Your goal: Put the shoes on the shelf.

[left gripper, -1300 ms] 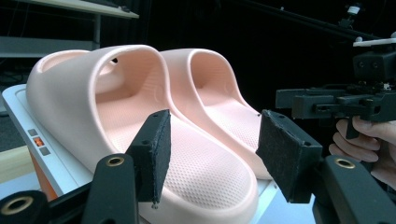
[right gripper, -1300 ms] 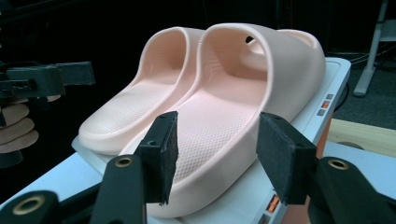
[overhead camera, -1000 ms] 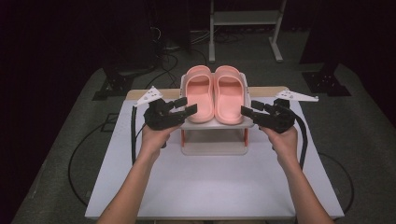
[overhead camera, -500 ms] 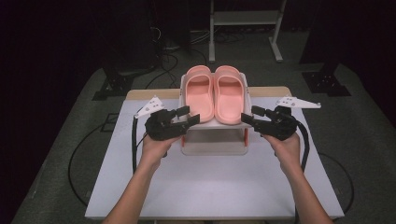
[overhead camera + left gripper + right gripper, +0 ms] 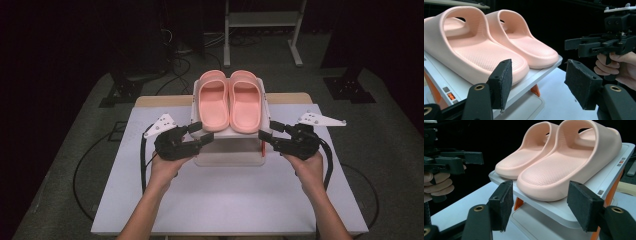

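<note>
A pair of pink slippers stands side by side on the top shelf of a white rack (image 5: 231, 134) with orange supports: the left slipper (image 5: 212, 102) and the right slipper (image 5: 245, 104). My left gripper (image 5: 197, 134) is open at the rack's front left corner, touching nothing. My right gripper (image 5: 267, 135) is open at the front right corner. In the left gripper view the open left gripper (image 5: 541, 86) faces the heel of the nearer slipper (image 5: 474, 52). In the right gripper view the open right gripper (image 5: 544, 206) frames the heel of the nearer slipper (image 5: 564, 167).
The rack stands at the far middle of a white table (image 5: 225, 200). Black cables trail off the table's left and right sides. A metal stand (image 5: 260, 20) and dark equipment sit on the floor behind. A wooden strip (image 5: 160, 101) edges the table's far side.
Both grippers have drawn back toward the person, from beside the slippers to the rack's front corners. Both stay open. The slippers have not moved.
</note>
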`<state>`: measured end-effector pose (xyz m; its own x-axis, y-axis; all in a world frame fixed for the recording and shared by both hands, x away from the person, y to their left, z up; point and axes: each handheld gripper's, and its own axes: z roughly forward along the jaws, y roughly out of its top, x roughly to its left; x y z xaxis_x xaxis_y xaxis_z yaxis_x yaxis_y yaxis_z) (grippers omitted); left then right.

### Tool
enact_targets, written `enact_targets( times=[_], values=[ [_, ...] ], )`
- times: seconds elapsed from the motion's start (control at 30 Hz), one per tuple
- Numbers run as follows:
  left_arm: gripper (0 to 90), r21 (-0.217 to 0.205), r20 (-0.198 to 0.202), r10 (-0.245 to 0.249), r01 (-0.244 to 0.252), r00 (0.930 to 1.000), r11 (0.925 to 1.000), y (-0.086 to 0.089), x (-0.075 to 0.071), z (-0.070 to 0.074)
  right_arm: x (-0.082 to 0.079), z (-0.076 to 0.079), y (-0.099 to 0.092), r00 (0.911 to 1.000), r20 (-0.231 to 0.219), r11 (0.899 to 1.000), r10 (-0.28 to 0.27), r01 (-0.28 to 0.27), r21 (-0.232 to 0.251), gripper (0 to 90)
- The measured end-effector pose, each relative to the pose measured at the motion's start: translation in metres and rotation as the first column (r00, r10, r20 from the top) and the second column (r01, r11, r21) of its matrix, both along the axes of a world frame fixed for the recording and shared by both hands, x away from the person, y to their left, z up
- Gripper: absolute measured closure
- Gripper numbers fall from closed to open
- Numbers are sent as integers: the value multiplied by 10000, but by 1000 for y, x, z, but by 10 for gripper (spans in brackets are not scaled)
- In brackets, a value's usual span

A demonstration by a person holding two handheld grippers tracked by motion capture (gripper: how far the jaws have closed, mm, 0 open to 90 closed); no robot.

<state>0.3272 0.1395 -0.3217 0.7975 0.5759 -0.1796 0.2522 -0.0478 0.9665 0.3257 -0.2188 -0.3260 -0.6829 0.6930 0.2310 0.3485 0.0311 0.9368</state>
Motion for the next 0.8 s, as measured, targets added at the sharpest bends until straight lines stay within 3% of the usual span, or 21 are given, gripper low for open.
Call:
enact_targets(
  times=[0.37, 0.8],
  values=[
    [339, 12, 35, -176, 176, 9998, 9998, -3, -8, -4, -9, -4, -4, 10000, 45, 10000, 74, -73, -54, 368],
    [316, 201, 116, -451, 449, 9989, 9988, -9, -15, -13, -20, -15, -21, 10000, 45, 10000, -24, 24, -56, 357]
  ],
)
